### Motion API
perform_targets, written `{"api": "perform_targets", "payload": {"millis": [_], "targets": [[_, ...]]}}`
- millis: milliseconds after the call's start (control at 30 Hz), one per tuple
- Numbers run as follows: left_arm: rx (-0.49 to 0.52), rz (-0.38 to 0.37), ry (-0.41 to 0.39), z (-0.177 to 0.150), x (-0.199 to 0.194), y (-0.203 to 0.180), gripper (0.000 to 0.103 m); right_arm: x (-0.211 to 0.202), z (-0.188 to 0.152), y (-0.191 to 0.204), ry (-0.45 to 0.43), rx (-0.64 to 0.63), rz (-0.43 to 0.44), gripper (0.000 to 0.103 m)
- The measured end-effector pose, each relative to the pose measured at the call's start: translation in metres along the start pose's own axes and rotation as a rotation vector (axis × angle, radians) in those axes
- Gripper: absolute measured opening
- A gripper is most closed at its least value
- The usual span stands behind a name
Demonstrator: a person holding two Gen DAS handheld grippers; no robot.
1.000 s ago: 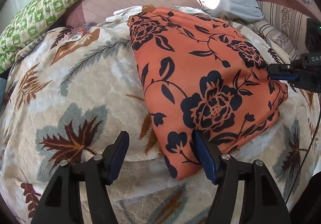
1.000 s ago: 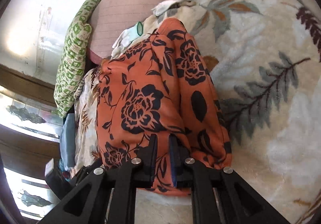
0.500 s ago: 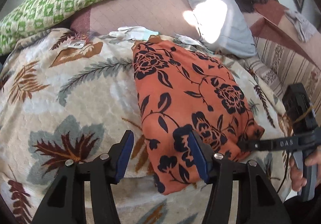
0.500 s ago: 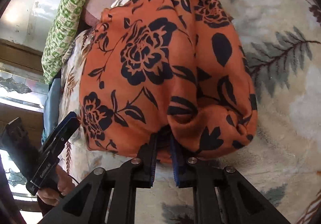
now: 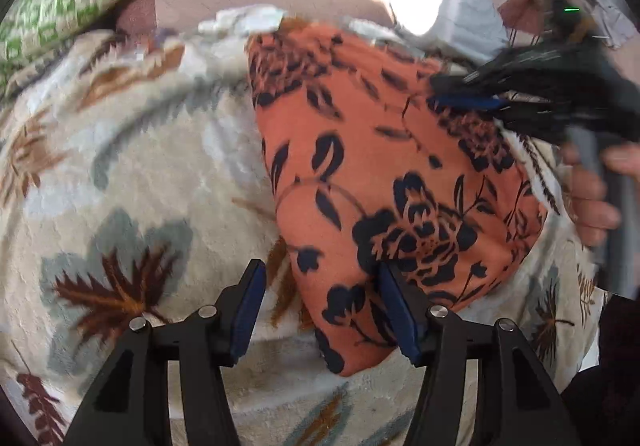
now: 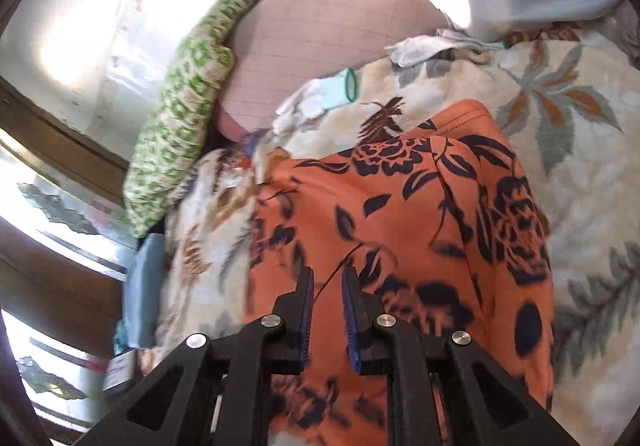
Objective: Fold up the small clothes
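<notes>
While the orange floral garment (image 5: 400, 182) lies folded on the leafy blanket (image 5: 132, 182), the left gripper (image 5: 320, 310) has its jaws spread, lately narrowing. Right gripper (image 6: 327, 310) jaws sit slightly parted over it, pinching nothing.

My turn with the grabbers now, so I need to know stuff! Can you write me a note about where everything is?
Left tool: open, jaws just opening a little. The near corner of the orange flowered garment lies between them, unpinched.
Right tool: narrow gap, above the garment, gripping nothing I can see.
Garment: lying on the leafy blanket, already folded lengthwise, it seems.
Left to do: probably fold it shorter, then smooth it.
</notes>
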State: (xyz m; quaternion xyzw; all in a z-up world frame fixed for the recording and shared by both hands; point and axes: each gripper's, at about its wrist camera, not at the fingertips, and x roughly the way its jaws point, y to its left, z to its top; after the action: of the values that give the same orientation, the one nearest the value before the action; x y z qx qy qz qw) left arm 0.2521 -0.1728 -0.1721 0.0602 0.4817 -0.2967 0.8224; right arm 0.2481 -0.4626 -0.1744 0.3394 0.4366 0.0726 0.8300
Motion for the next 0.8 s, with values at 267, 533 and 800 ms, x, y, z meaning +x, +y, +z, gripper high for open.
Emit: {"api": "perform_targets", "payload": {"millis": [267, 533, 800], "targets": [[0.046, 0.033, 0.037, 0.003, 0.016, -0.012, 0.062, 0.053, 0.048, -0.044, -0.022, 0.183, 0.013, 0.016], [-0.039, -0.007, 0.044, -0.003, 0.011, 0.001, 0.062, 0.052, 0.058, 0.014, 0.001, 0.092, 0.073, 0.018], [-0.043, -0.044, 0.077, -0.013, 0.015, 0.010, 0.063, 0.133, 0.098, 0.010, 0.056, 0.120, -0.097, 0.016]]}}
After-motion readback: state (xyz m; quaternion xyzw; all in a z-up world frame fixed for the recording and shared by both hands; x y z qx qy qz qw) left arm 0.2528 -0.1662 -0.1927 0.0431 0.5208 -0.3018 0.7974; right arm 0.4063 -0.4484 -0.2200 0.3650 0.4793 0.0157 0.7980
